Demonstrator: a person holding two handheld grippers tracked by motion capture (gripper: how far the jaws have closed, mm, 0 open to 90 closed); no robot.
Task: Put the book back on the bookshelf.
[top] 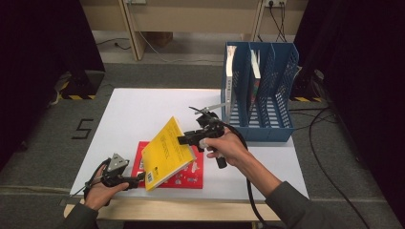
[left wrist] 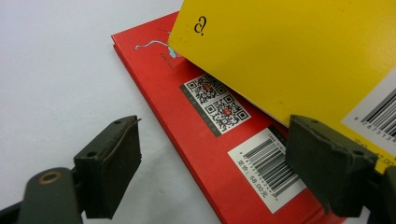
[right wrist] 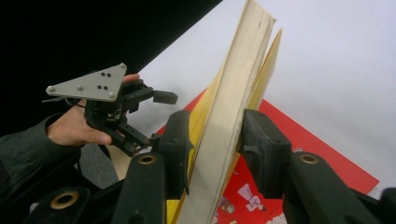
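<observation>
The yellow book point(top: 166, 153) has a smooth, slightly glossy card cover and cream paper pages; the red book point(left wrist: 196, 121) at its 6 o'clock looks matt; the table point(top: 138, 109) is smooth white

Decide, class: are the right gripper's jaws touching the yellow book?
Touching. In the right gripper view, the right gripper has both jaws pressed against the yellow book, clamping its page block with no gap on either side.

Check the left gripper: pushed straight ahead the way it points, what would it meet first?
Probably the red book lying flat on the table, with the tilted yellow book just above it; the left gripper is open, depth is uncertain.
</observation>
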